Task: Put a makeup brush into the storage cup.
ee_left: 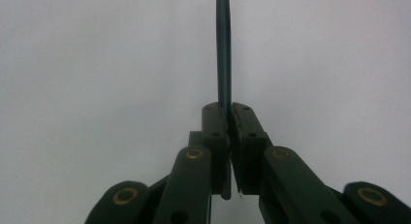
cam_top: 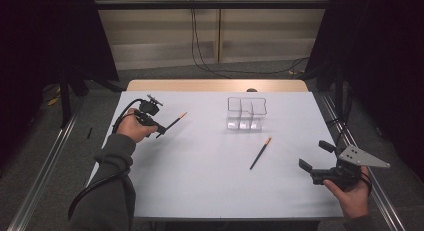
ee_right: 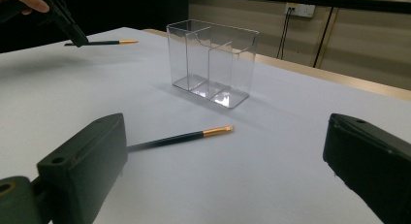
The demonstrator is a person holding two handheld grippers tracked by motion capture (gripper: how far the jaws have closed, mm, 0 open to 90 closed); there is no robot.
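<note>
A: Your right gripper [cam_top: 316,158] sits at the near right edge of the tabletop [cam_top: 200,191], jaws wide apart with nothing between them. Just beyond it the loose pencil [cam_top: 260,154] lies flat on the white surface, gold end pointing toward the holder [cam_top: 246,112].

B: And your left gripper [cam_top: 159,129]?

A: It is clamped on the other pencil [cam_top: 174,123], at the far left. In the left gripper view the shaft [ee_left: 223,49] runs straight out from between the pads, pinched near its dark end, with the gold ferrule far out in front.

B: So how do you do this step well?

A: I judge you are carrying that one to the holder. You hold it low on the shaft, so the long free end can swing; move slowly and keep the wrist steady. Tip it toward upright before you come over a compartment, then lower it clear of the thin walls and let go only once it is well inside.

B: What are you handling, material-wise?

A: The pencils are slim, smooth, dark round rods with metallic gold bands, liable to roll or slip. The holder is clear hard plastic, a boxy shape with dividers, glossy, empty and probably light, so a knock could shift it. The tabletop looks matte white and plain.
</note>
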